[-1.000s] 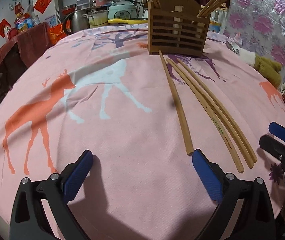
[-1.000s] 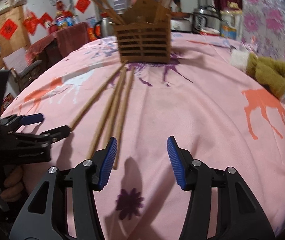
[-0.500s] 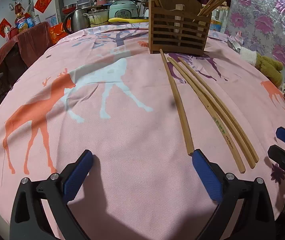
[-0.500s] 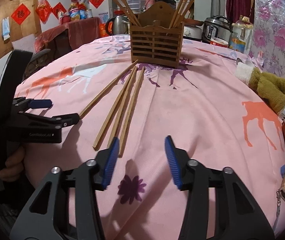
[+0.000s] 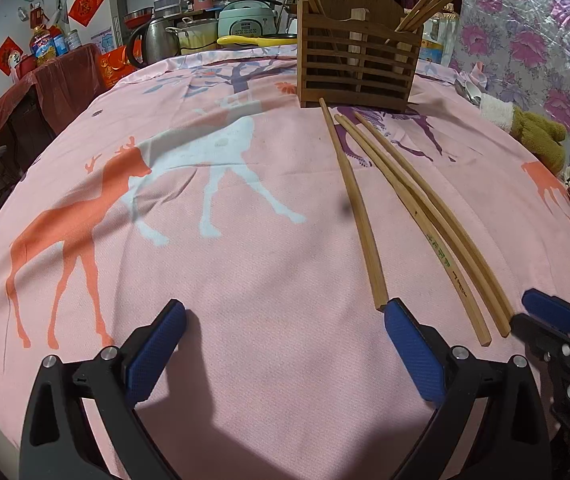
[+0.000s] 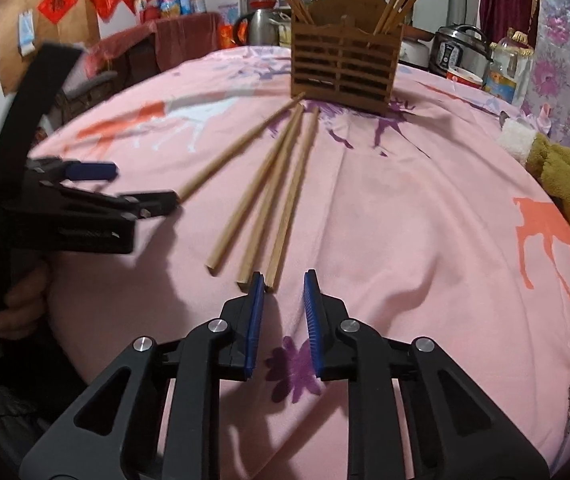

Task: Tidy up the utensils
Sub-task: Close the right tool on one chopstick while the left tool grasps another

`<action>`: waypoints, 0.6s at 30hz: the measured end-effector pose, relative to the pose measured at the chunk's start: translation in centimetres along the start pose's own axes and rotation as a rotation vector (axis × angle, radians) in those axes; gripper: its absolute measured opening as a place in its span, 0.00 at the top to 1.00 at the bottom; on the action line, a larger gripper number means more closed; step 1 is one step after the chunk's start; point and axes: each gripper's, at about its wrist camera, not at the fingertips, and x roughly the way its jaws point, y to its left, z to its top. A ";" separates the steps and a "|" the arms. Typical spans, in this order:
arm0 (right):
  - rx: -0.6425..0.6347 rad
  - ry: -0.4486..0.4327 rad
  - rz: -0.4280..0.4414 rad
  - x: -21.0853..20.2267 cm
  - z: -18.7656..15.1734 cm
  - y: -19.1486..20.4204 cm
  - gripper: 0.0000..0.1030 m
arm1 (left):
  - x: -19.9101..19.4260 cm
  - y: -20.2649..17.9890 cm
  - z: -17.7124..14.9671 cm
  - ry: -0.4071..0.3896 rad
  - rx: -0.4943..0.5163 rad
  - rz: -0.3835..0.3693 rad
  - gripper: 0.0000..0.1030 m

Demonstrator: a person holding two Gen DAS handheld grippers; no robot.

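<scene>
Wooden chopstick holder [image 6: 343, 68] stands at 12 o'clock on the pink deer-print tablecloth [image 6: 425, 216]; three loose chopsticks [image 6: 273, 196] fan back from it. Left gripper [image 5: 285, 344] spread wide, empty, one pad beside the leftmost stick's end. Right gripper [image 6: 283, 308] jaws have just been closing to a narrow gap, nothing between them, tips just behind the rightmost stick's end: likely lining up a pinch.

Both cameras sit just behind their own jaws and look forward and down across the table [image 5: 245, 280], low and near its pink cloth. The left wrist view faces the wooden holder [image 5: 359, 68] far beyond its jaws, with the loose chopsticks [image 5: 417, 208] ahead and right. The right wrist view faces the same holder [image 6: 343, 66], chopsticks [image 6: 273, 196] straight ahead. Each view catches the other gripper at its edge.
</scene>
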 end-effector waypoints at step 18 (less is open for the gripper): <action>0.071 -0.003 0.037 0.5 0.1 -1.2 0.79 | -0.6 -0.9 -0.4 -0.030 0.025 -0.068 0.09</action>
